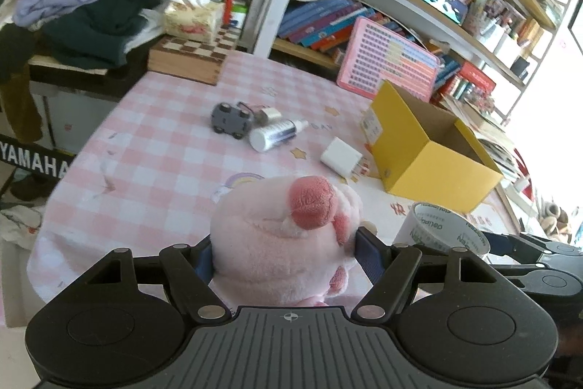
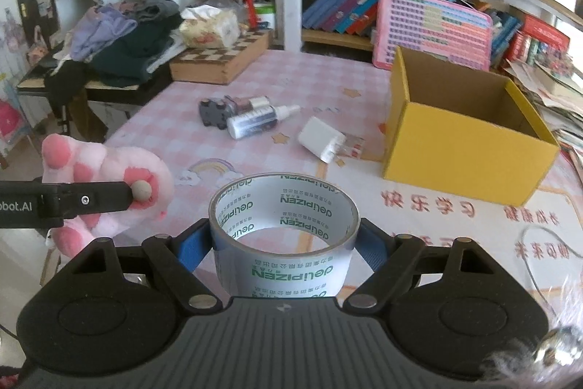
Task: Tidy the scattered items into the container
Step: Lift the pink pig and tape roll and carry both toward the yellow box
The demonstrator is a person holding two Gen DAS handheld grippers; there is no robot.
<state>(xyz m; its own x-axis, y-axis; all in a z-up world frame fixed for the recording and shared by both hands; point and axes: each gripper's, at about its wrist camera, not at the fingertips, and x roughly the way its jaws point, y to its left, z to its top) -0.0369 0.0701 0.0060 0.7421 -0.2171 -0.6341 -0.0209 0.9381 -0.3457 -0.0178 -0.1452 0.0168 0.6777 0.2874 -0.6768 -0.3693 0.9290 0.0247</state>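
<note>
My left gripper [image 1: 282,252] is clamped on the soft pink plush paw toy [image 1: 280,239], and my right gripper [image 2: 284,243] squeezes the wide roll of clear printed tape [image 2: 282,225] across its sides so it sits steady. Both are held above the pink checked tablecloth [image 1: 164,133], near the open yellow cardboard box [image 2: 462,137], where I judge they go next. The white charger [image 2: 320,139], spray bottle [image 2: 255,123] and grey toy car [image 2: 213,113] lie scattered beside it.

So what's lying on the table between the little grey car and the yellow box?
A spray bottle beside the grey car, then a white charger plug nearer the yellow box, seen in both wrist views.
</note>
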